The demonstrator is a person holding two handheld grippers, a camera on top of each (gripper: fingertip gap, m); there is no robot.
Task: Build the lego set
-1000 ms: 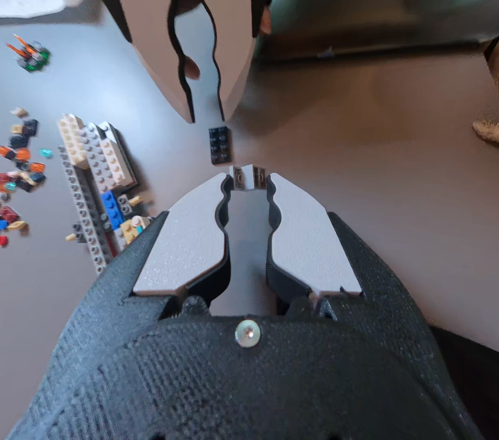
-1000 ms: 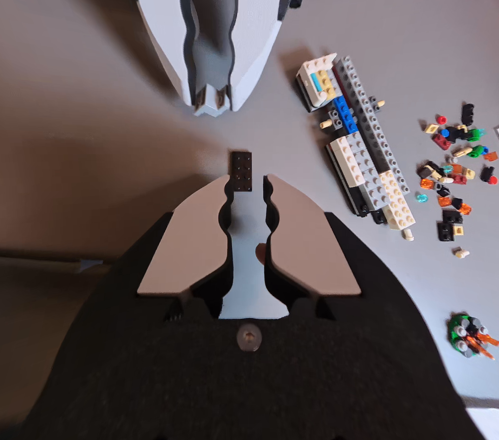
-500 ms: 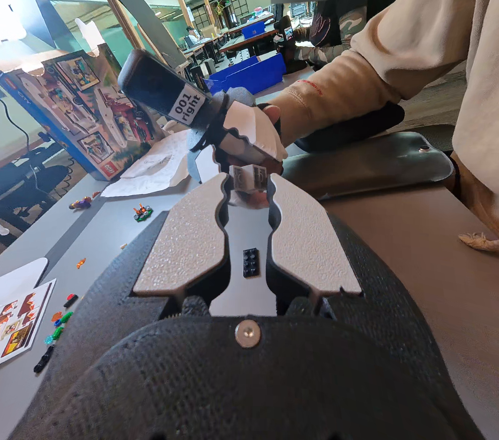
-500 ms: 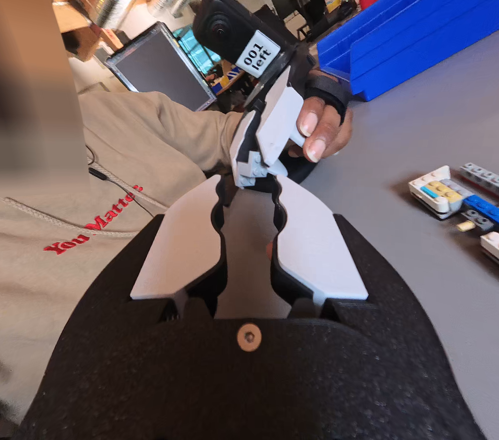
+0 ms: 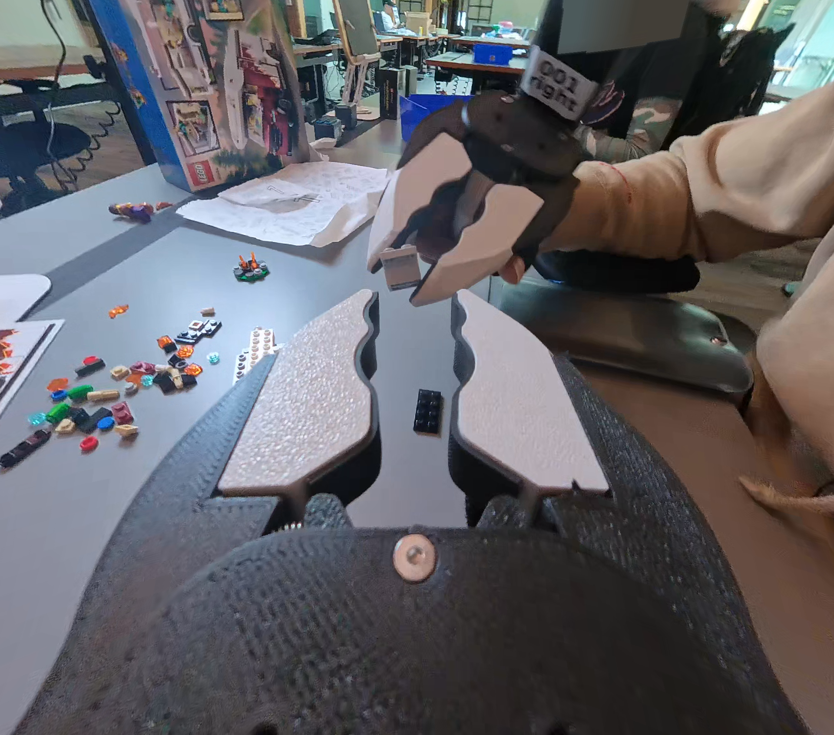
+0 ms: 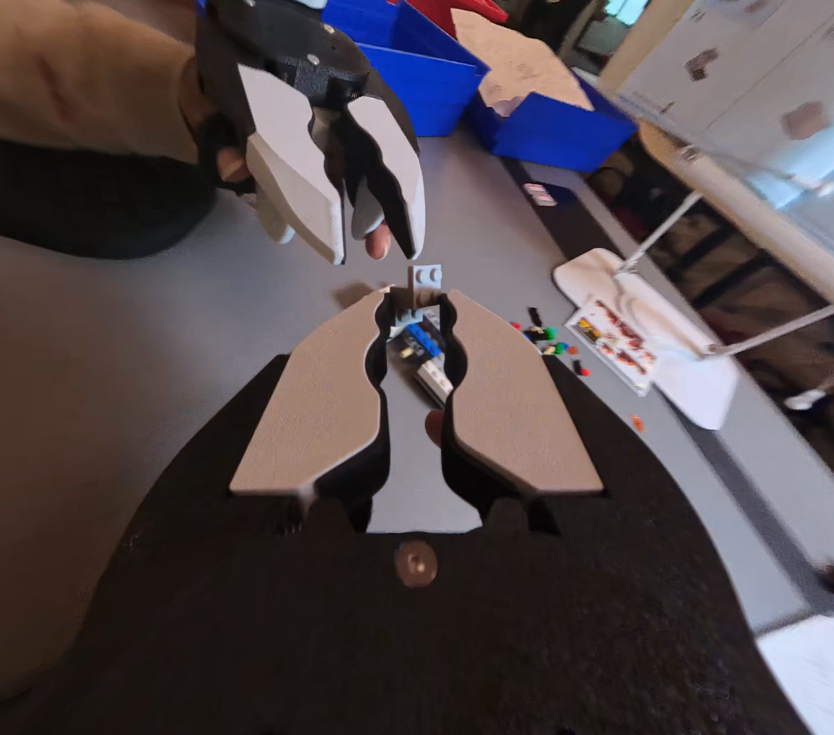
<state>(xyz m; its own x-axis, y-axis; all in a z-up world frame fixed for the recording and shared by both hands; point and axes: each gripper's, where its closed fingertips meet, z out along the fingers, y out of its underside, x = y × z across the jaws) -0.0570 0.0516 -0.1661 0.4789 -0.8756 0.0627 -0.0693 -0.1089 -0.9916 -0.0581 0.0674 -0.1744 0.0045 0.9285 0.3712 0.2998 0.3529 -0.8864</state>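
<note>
Build is early. One partial assembly sits on the worktop (image 5: 225,262): a long run of grey, tan, blue and white bricks (image 6: 426,357), seen in the right wrist view through the right claw's gap and mostly hidden in the left wrist view.

Right claw (image 6: 415,296) is clamped on a small light-grey piece (image 6: 422,284), raised above the worktop; studs show on the part sticking out past the tips. Left claw (image 5: 413,302) is spread wide with nothing in it, just beside the right claw, tips near the grey piece.

Black plate (image 5: 428,411) lies flat on the worktop, under the gap of the left claw, untouched. My guess: grey piece goes onto it next.

Still left: loose pile of small coloured parts (image 5: 113,384), a small green-and-orange sub-build (image 5: 251,269), and another small purple bit (image 5: 133,210) near the set box (image 5: 189,50). Most of the set is unbuilt.
</note>
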